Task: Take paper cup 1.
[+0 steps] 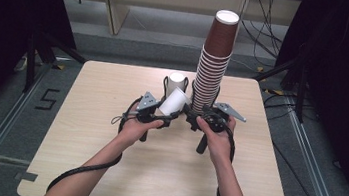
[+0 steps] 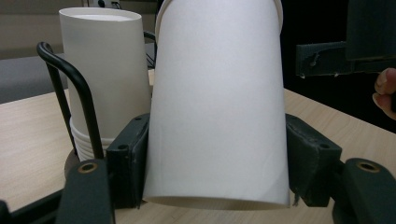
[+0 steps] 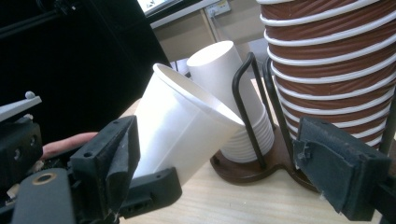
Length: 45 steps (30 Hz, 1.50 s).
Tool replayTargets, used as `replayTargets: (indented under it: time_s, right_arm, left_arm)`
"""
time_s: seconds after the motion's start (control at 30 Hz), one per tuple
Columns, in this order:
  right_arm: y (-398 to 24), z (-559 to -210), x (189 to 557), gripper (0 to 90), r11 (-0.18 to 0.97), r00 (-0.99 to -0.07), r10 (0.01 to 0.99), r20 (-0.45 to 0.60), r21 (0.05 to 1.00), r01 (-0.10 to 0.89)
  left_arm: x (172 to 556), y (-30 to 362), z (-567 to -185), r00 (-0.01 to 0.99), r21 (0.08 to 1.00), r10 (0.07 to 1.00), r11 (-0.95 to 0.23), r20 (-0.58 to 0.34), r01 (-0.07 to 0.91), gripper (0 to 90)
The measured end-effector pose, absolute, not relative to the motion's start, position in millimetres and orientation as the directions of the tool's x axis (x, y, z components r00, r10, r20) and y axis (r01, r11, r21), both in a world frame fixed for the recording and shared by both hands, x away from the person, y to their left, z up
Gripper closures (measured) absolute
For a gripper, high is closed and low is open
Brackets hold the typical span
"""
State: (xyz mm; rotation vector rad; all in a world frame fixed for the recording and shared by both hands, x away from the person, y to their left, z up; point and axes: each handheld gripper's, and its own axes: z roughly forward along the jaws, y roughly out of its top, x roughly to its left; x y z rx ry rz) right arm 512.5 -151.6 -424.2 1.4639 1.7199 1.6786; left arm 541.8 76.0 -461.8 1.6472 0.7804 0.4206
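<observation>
My left gripper (image 1: 170,109) is shut on a single white paper cup (image 1: 174,101), which tilts to the right above the table; its pads press both sides of the cup (image 2: 217,107). Behind it a black wire holder (image 2: 70,79) keeps a short stack of white cups (image 1: 176,80) and a tall stack of brown cups (image 1: 215,57). My right gripper (image 1: 195,118) hovers by the foot of the brown stack (image 3: 336,60). Its jaws stand wide apart, with the held cup's rim (image 3: 182,126) near the left pad (image 3: 114,154) and nothing pressed between them.
The light wooden table (image 1: 106,145) has bare room to the left, right and front of the hands. The holder's brown base (image 3: 243,170) rests at the table's far middle. Dark curtains, cables and floor rails surround the table.
</observation>
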Motion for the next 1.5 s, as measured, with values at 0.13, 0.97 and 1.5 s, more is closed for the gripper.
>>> replayTargets:
  time_s: [0.13,0.97,1.5]
  right_arm:
    - [-149.0,-423.9,513.3,16.8,-0.237,-0.421,0.8,0.427,0.87,0.434]
    - [-142.4,-424.8,517.8,15.8,-0.308,-0.403,0.748,0.527,0.814,0.493]
    - [-138.3,-430.9,526.0,17.7,-0.37,-0.371,0.696,0.614,0.75,0.548]
  left_arm:
    - [541.6,75.6,-461.6,0.708,0.965,0.692,-0.065,-0.141,0.256,32.6]
    - [541.4,69.3,-461.9,0.703,0.968,0.698,-0.057,-0.138,0.246,32.6]
    - [539.7,64.3,-461.2,0.71,0.971,0.691,-0.051,-0.136,0.235,32.7]
